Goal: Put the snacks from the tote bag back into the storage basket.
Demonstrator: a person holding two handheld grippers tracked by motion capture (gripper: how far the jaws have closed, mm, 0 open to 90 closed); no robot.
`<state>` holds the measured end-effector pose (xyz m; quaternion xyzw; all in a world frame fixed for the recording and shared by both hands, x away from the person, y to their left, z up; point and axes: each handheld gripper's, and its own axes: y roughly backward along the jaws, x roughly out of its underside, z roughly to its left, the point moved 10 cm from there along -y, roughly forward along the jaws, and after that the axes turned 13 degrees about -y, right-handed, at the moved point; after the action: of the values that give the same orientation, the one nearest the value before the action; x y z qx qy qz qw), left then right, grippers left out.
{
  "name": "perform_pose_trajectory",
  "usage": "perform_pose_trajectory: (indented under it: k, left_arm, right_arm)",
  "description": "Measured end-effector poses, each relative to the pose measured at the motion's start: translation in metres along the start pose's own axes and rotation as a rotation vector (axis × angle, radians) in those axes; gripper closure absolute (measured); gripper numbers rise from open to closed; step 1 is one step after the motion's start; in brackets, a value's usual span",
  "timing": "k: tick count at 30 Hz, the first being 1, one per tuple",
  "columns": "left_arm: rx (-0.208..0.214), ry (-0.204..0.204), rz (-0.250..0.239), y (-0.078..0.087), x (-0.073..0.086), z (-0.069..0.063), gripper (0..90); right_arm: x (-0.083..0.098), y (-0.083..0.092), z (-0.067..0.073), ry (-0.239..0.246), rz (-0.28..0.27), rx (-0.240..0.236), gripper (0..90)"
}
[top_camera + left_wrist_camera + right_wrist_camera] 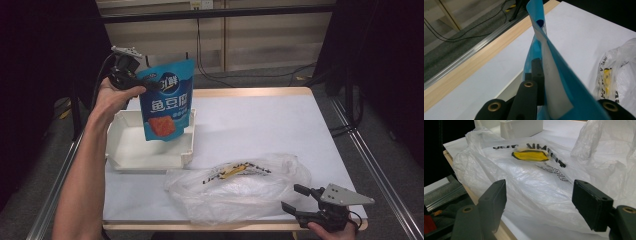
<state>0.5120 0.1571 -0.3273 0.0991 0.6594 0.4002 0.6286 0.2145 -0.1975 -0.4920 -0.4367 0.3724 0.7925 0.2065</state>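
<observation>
The left gripper (150, 84) has its jaws clamped on the top edge of the blue pouch (165, 102), which hangs over the white tray (131, 162). The right gripper (298, 197) sits wide open and empty, just beside the plastic bag (240, 187) at the table's near edge. Best bet is probably lowering it straight into the tray and only letting go once the bottom rests flat, so it doesn't tip over the wall.

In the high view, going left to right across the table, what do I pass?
Left gripper → blue pouch hanging from its jaws over the white tray → plastic bag → right gripper, jaws open beside the bag.
</observation>
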Motion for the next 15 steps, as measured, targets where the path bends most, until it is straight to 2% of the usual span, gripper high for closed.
perform_pose_trajectory:
  k: [5,9,15]
  left_arm:
    - [0.002,-0.014,0.015,-0.014,0.007,-0.003,90.0]
    - [0.008,-0.009,0.016,-0.024,0.010,-0.001,90.0]
    - [0.006,-0.009,0.011,-0.029,0.012,0.005,90.0]
  right_arm:
    - [-0.001,-0.001,-0.003,-0.015,-0.009,0.001,27.9]
    - [-0.002,-0.002,-0.006,-0.027,-0.010,-0.003,27.5]
    - [0.000,-0.007,-0.006,0.000,0.012,0.004,27.4]
